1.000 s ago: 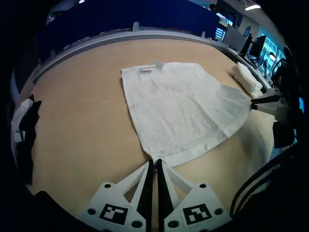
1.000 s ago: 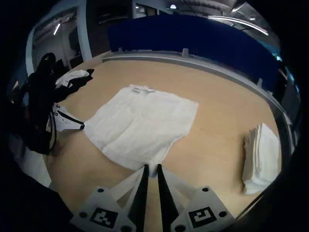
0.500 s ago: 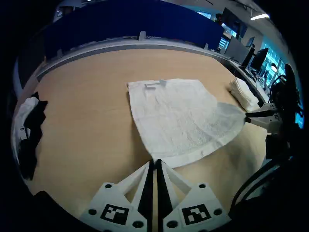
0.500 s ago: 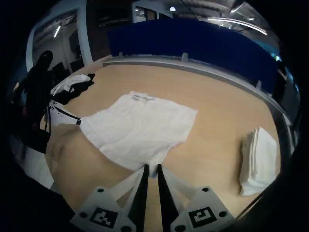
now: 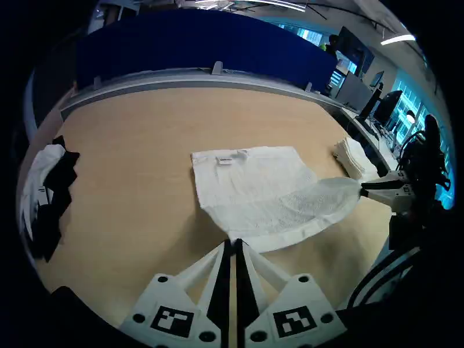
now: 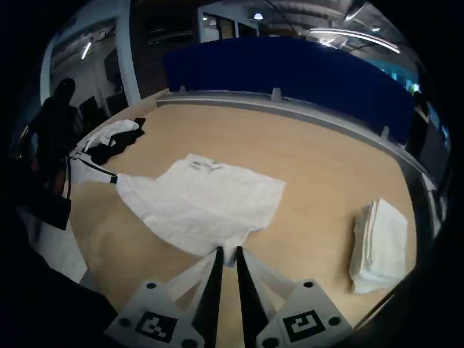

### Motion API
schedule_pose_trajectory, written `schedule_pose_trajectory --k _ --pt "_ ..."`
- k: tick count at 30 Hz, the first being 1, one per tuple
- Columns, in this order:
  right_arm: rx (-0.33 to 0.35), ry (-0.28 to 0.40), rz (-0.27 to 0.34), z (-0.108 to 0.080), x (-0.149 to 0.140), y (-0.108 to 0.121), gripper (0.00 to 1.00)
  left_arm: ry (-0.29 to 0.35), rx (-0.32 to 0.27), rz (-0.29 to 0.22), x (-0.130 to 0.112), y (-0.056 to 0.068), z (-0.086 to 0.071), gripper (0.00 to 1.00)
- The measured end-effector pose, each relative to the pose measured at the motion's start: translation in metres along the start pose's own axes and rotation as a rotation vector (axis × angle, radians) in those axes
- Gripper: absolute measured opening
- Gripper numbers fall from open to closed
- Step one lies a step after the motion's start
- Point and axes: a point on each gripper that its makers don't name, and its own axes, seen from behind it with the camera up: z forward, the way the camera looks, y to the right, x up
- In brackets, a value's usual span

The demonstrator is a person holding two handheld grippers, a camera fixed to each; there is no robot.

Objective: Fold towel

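Observation:
A white towel (image 5: 264,188) lies on the wooden table (image 5: 127,174), its near edge lifted off the surface. My left gripper (image 5: 233,242) is shut on one near corner of the towel. My right gripper (image 6: 227,253) is shut on the other near corner of the towel (image 6: 203,200). In the left gripper view the right gripper (image 5: 364,191) shows at the right, holding its corner up. In the right gripper view the left gripper (image 6: 113,179) shows at the left, pinching its corner. The towel's far edge with a small label (image 5: 223,160) rests flat.
A stack of folded white towels (image 6: 377,243) sits on the table to the right. A black and white bundle (image 5: 43,197) lies at the left table edge. A blue partition (image 5: 197,43) runs behind the table. Monitors (image 5: 371,98) stand beyond.
Both grippers have risen and carried the towel's near edge up, so the near half now hangs lifted while the far half stays flat on the table.

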Motion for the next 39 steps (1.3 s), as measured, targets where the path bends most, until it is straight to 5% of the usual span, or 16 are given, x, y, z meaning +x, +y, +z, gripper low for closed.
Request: schedule_pose_trajectory --k 18,29,39 --pt "-0.005 0.011 0.017 0.014 0.018 0.014 0.16 0.039 -0.011 -0.034 0.031 -0.005 0.01 0.06" --pt "-0.025 0.01 0.005 0.059 0.051 0.048 0.16 0.07 -0.007 -0.018 0.078 -0.021 0.045 0.06" --pt "-0.024 -0.028 0.019 0.092 0.057 0.066 0.16 0.038 0.007 -0.032 0.084 -0.037 0.082 0.06"
